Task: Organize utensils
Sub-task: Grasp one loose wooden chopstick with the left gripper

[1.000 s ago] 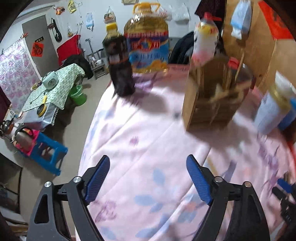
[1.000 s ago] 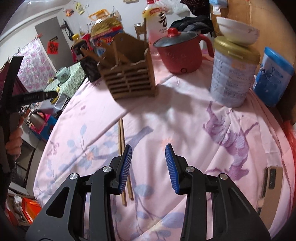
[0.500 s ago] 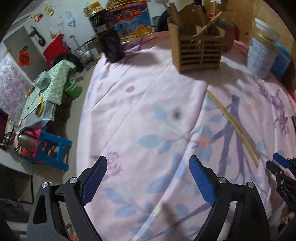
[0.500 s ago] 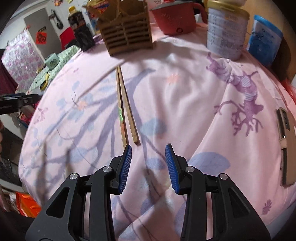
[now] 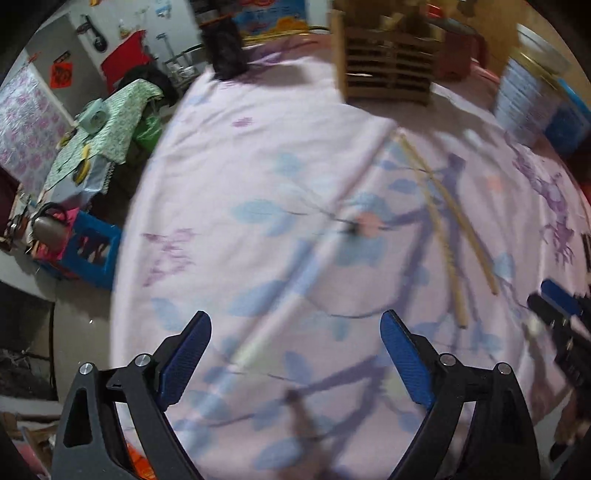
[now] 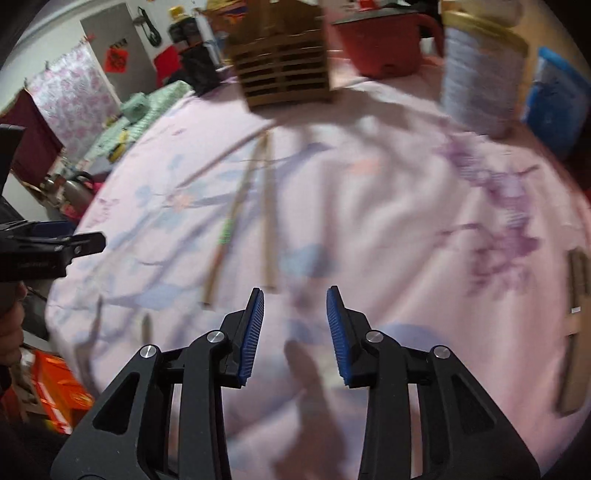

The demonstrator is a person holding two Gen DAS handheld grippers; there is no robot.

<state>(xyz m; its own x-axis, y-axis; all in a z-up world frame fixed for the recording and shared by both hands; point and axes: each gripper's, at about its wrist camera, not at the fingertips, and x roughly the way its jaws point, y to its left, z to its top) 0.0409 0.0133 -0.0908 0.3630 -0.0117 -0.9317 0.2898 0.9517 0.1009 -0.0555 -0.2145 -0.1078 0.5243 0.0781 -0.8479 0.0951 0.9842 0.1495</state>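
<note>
Right wrist view: both tongs [image 6: 294, 328] [image 5: 295, 354] gape empty above chopsticks [image 6: 269, 221] on the tablecloth [image 6: 388, 229].

No legible text in either view

Motion blur smears every label: print on the tall can [image 6: 480, 77] far right and the oil jug's label [image 5: 273, 14] at the far edge is unreadable, as is the character on the red door sign [image 6: 116, 59].

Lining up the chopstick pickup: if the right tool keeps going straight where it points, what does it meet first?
Probably the bare pink floral tablecloth. The right tool stands open and empty, and the near ends of the two wooden chopsticks lie just left of its line; blur makes depth uncertain.
</note>
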